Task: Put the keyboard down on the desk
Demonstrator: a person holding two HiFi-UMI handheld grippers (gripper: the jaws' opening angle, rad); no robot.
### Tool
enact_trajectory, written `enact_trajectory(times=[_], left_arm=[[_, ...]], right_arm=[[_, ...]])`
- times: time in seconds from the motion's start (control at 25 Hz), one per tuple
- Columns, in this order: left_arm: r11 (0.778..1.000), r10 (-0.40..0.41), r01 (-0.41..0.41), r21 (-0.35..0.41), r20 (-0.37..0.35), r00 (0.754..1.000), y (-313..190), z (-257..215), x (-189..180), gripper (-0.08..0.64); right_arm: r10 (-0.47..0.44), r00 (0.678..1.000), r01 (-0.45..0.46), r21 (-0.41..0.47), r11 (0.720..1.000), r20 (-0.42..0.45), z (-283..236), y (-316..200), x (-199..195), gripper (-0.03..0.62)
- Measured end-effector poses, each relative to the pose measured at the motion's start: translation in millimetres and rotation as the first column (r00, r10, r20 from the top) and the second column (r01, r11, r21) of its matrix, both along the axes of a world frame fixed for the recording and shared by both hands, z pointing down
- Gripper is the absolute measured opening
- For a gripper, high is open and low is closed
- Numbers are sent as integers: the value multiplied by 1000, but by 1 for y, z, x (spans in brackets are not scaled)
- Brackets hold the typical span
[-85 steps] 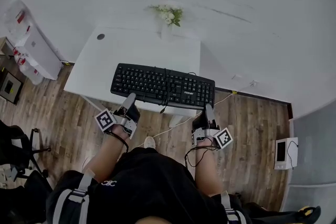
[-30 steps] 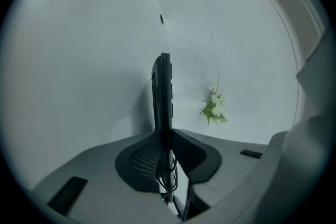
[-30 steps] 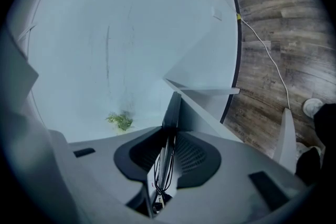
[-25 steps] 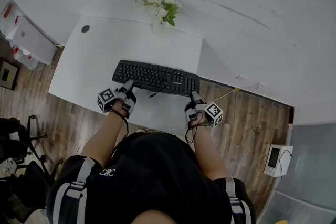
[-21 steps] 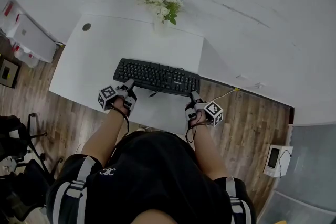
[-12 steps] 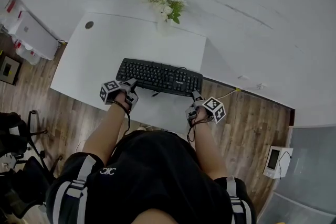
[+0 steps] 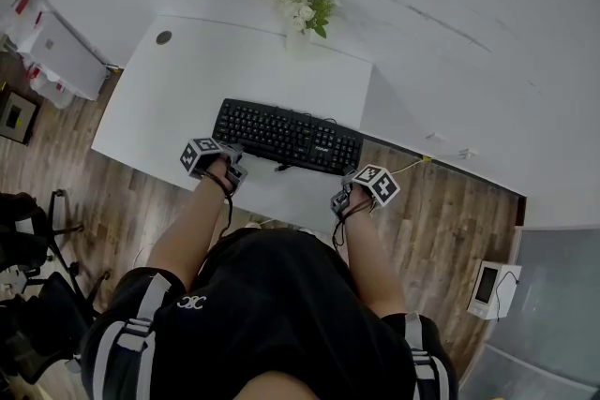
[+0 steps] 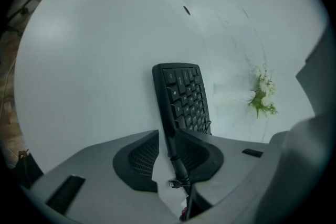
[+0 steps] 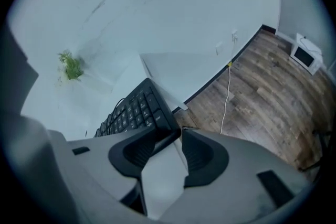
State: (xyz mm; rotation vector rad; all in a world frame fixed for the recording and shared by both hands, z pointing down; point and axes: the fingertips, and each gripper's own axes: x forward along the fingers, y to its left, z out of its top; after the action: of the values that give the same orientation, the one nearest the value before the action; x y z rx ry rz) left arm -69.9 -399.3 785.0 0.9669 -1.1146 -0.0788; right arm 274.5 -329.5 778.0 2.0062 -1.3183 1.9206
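The black keyboard (image 7: 289, 137) lies flat on the white desk (image 7: 178, 94), near its front edge. My left gripper (image 7: 230, 156) is at the keyboard's front left corner. In the left gripper view the keyboard's end edge (image 8: 184, 99) runs between the jaws of the left gripper (image 8: 168, 139), with a gap to the left pad. These jaws have just opened wide and eased in slightly. My right gripper (image 7: 349, 180) is at the front right corner. Its jaws have just been opening. The keyboard's corner (image 9: 139, 107) lies against one pad of the right gripper (image 9: 176, 136), apart from the other.
A vase of white flowers (image 7: 305, 7) stands at the desk's back edge. A round cable hole (image 7: 164, 37) sits at the back left. A white cable (image 7: 412, 166) trails onto the wooden floor on the right. A white unit (image 7: 56, 56) stands left of the desk.
The keyboard was held up over the desk's front edge and now lies on the desk. Both grippers have tipped downward and their jaws have spread.
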Motion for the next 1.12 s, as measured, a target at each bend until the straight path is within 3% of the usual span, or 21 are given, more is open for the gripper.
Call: enact_trajectory(times=[0.2,0.28,0.32,0.36,0.48,0.56,0.64,0.72,0.88,1.0,1.12], left_arm=[[999,35,-35,-19,26,999,8,-8,-3,103],[999,54,-54,-5,47,997,10,-12,-4,24],[998,59,-60,1,64,996,10,-14,-6,0],[998,64,-65,8,79,995,10,-15,-8,2],[994,92,-98,44,132,987,12,-22,-12,2],[983,138,-159,95,197,971,11,-32,-14,1],[958,192,-243,153,287,938,7,-45,-13,0],[924,216,-321,208,408,887,1,-61,-13,0],[819,191,-489,299,663,724,-8,-106,-13,0],[714,134,-598,365,767,628,-14,-147,-2,0],[588,51,-685,430,826,562,-16,-193,15,0]], right_arm=[[-39,995,40,8,999,-90,-5,1,4,156],[-43,987,45,7,999,-153,-9,4,10,97],[-46,981,48,6,999,-189,-11,6,13,28],[-52,974,55,8,998,-220,-13,8,16,5],[-75,957,91,42,995,-282,-24,11,20,5],[-96,945,131,94,987,-313,-36,8,18,5],[-131,929,198,166,966,-347,-53,-1,10,5],[-168,901,276,230,933,-400,-73,-12,0,5],[-196,834,412,345,843,-516,-119,-26,-18,3],[-181,791,497,440,748,-585,-161,-36,-36,3],[-158,749,573,511,641,-643,-205,-42,-57,2]])
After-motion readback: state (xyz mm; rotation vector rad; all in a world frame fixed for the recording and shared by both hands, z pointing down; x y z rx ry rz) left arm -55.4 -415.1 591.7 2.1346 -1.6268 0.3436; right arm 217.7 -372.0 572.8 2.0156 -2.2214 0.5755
